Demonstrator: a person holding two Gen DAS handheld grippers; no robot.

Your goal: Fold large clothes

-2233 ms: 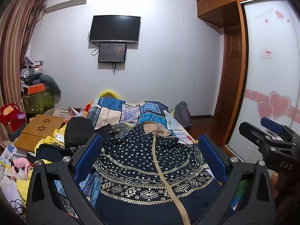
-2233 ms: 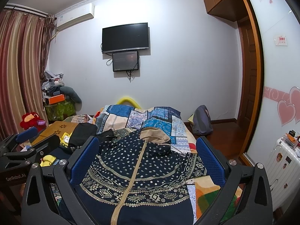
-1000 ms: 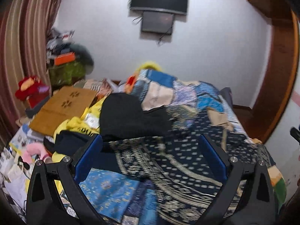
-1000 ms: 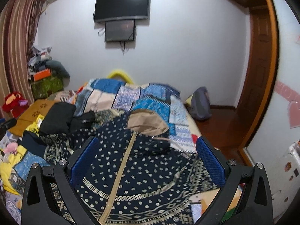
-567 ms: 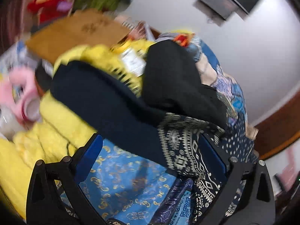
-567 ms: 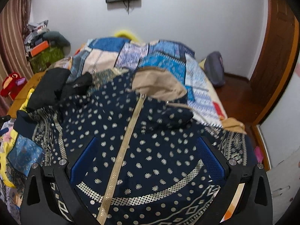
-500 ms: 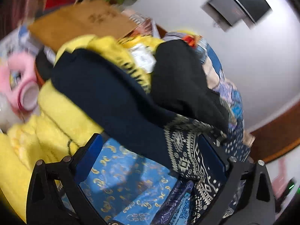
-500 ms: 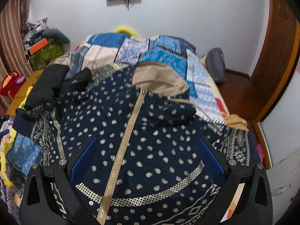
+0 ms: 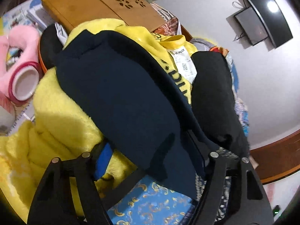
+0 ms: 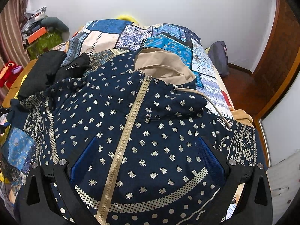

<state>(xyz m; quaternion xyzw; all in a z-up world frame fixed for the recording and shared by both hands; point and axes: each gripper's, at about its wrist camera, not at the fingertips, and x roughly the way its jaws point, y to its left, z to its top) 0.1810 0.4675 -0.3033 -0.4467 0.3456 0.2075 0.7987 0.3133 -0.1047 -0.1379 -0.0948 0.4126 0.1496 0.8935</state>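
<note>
A: So, left gripper first. Jaws closing, a plain navy sleeve lying between the fingers, its cuff end draped over the gap. Cannot say the pads press on it yet.

B: And the right gripper?

A: Fingers apart, hovering over the chest of the patterned navy hoodie, either side of the beige zipper. Nothing clamped.

B: Where does the hoodie lie?

A: Spread front-up on the patchwork bedspread, tan hood toward the wall. The sleeve trails off onto a yellow fleece pile beside a wooden lap desk.

B: Progress?

A: Barely begun, I judge. No fold visible; sleeves, sides and hood all remain.

B: Against the earlier frames?

A: Both views have tipped down from the room to the cloth. The left has swung over to the sleeve, rolled, and narrowed from full spread. The right has dropped closer to the chest, jaws unchanged.
</note>
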